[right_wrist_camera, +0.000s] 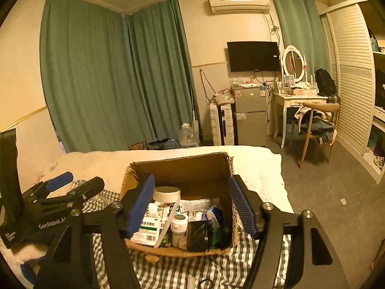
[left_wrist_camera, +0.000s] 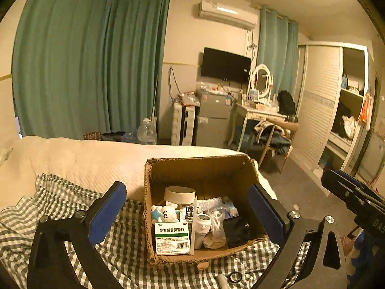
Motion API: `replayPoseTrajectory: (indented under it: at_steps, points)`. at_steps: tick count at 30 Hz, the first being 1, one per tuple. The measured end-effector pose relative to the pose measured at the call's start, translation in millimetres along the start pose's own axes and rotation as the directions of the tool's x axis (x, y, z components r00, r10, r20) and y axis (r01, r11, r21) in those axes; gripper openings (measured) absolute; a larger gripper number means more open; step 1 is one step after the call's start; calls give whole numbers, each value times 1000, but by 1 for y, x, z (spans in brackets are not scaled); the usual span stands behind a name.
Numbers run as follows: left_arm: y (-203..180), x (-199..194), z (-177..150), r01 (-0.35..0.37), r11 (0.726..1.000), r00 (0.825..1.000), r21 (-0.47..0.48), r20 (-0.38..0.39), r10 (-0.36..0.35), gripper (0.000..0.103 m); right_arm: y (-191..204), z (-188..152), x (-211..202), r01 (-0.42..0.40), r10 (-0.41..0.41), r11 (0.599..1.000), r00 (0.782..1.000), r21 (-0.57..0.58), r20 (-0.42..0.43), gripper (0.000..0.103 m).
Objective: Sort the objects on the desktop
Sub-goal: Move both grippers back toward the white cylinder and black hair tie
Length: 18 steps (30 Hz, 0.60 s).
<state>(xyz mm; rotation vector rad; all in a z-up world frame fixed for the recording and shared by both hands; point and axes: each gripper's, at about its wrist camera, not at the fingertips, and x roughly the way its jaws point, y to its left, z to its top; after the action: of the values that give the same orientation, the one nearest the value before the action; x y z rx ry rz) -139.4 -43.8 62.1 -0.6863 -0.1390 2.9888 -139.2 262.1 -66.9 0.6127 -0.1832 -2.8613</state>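
Seeing bed [left_wrist_camera: 72,159], checked cloth [left_wrist_camera: 120,252], then cardboard box [left_wrist_camera: 199,166] of sorted items straight ahead below both my grippers; left gripper [left_wrist_camera: 186,213] spread wide, empty; right gripper [right_wrist_camera: 190,203] parted, empty; black ring [left_wrist_camera: 234,277] on cloth nearest left

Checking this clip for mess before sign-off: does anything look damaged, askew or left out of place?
The brown cardboard box has ragged, torn edges, worst at its front rim. A small black ring and a white tube-like item lie on the grey checked cloth just outside it, unsorted. Nothing looks spilled.
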Motion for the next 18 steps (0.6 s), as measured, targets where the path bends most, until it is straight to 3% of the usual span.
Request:
replayPoseTrajectory:
  at_steps: [5,12,18]
  points:
    - [2,-34,2,-17,1000,999,-10,32,18,103,3,-1,-36,9,-9,1000,999,7,32,83]
    - [4,-81,5,-27,999,994,-28,105,30,103,4,0,-80,23,-24,1000,996,14,85,94]
    - [5,-103,5,-10,999,992,-53,124,16,103,2,-3,-112,31,-32,999,991,15,133,102]
